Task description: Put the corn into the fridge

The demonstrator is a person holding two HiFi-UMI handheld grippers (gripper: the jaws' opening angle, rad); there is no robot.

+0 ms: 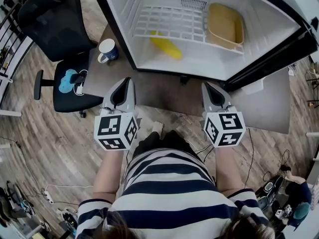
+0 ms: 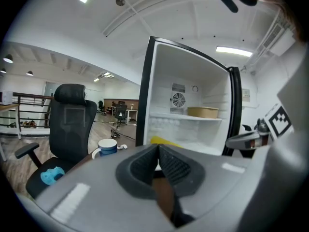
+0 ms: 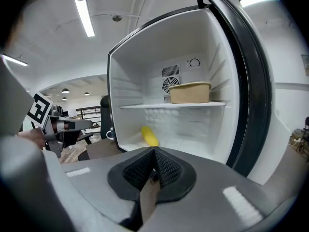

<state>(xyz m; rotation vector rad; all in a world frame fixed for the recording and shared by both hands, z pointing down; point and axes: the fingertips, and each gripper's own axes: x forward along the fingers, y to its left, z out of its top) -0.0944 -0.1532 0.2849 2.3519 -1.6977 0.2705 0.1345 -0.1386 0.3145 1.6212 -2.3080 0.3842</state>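
mug (image 1: 107, 50): on table (image 1: 162, 91) | office chair (image 1: 55, 19): beside table, blue item (image 1: 65, 80) on seat | tan tub (image 1: 225, 26): on wire shelf (image 1: 169, 23)

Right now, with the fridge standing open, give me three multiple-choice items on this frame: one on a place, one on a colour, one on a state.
1. Where does the corn lie?
A. on the floor of the fridge, below the wire shelf
B. on top of the wire shelf
C. outside the fridge

2. What colour is the container on the wire shelf?
A. red
B. tan
C. green

3. How do the left gripper and the right gripper stand?
A. both wide open
B. one shut on the corn
C. both shut and empty

Answers:
1 A: the yellow cob lies on the white floor, lower than the shelf.
2 B: its walls look tan in all three views.
3 C: each gripper view shows the pads together with nothing between them.
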